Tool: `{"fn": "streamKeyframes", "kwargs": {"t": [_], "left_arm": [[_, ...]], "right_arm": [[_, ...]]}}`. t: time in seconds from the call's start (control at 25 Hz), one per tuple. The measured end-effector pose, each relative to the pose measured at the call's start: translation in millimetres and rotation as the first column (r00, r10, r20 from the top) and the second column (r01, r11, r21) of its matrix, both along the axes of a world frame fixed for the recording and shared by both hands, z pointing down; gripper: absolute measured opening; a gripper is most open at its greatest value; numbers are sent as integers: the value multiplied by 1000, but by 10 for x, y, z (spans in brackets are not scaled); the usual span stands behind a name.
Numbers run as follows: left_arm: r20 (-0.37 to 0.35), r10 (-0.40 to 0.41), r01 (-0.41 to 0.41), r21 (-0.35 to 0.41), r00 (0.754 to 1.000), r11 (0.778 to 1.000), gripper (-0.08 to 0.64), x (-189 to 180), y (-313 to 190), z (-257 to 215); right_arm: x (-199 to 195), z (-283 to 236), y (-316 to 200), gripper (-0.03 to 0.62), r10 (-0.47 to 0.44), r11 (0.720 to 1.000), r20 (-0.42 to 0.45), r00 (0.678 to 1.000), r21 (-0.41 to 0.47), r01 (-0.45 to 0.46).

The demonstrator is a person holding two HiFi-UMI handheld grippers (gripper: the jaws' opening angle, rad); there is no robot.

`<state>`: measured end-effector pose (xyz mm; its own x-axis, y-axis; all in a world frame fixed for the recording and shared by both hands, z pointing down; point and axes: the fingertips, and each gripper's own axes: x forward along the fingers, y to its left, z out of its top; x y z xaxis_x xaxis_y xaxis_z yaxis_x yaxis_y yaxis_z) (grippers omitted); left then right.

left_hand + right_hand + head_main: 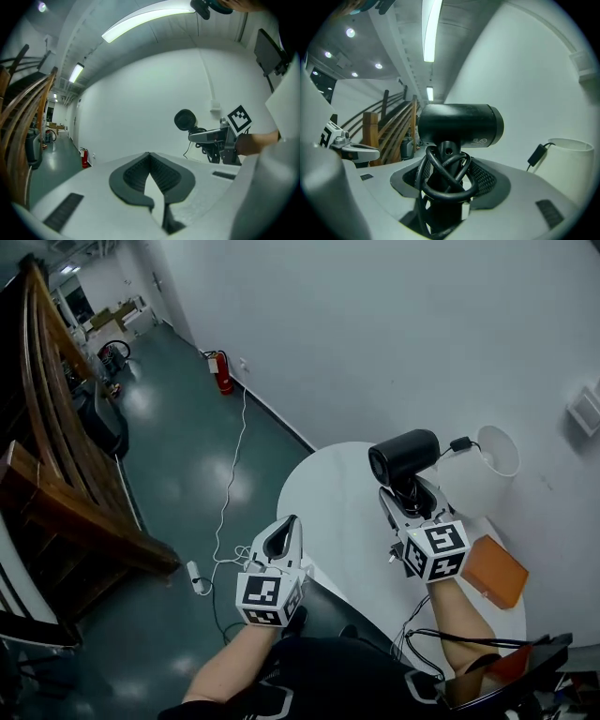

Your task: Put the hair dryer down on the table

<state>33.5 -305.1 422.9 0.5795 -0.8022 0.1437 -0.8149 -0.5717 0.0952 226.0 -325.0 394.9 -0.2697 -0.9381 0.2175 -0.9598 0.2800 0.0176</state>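
A black hair dryer [404,457] is held up over the white round table [333,502], its barrel lying crosswise above the jaws. My right gripper [410,495] is shut on its handle. In the right gripper view the hair dryer [459,124] fills the centre, with its black cord looped around the handle between the jaws of the right gripper [447,176]. My left gripper [282,538] hovers at the table's left edge, shut and holding nothing. From the left gripper view, beyond the left gripper [150,157], the hair dryer [186,120] shows at right.
A white bin [489,471] stands at the table's far right, with a black plug [459,443] hanging by it. An orange box [494,570] lies near my right arm. On the floor are a power strip [197,577], a white cable and a fire extinguisher [223,371]. A wooden staircase [66,484] stands at left.
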Motion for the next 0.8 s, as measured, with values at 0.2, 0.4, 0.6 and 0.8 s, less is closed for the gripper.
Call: {"fn": "streamKeyframes", "kwargs": {"t": [0.2, 0.4, 0.6, 0.8], "left_arm": [[17, -55, 55, -18, 998, 998, 6, -86, 0, 90], [25, -89, 90, -50, 996, 995, 5, -136, -14, 203], [32, -100, 102, -87, 994, 991, 5, -158, -12, 319], [45, -119, 123, -90, 992, 988, 5, -199, -48, 371]], "right_arm": [[-181, 179, -277, 272, -75, 997, 9, 997, -31, 75], [-297, 345, -521, 272, -117, 991, 3, 993, -61, 117], [-393, 569, -805, 272, -145, 984, -4, 989, -109, 144], [-460, 860, -1096, 272, -158, 974, -1, 987, -165, 155]]}}
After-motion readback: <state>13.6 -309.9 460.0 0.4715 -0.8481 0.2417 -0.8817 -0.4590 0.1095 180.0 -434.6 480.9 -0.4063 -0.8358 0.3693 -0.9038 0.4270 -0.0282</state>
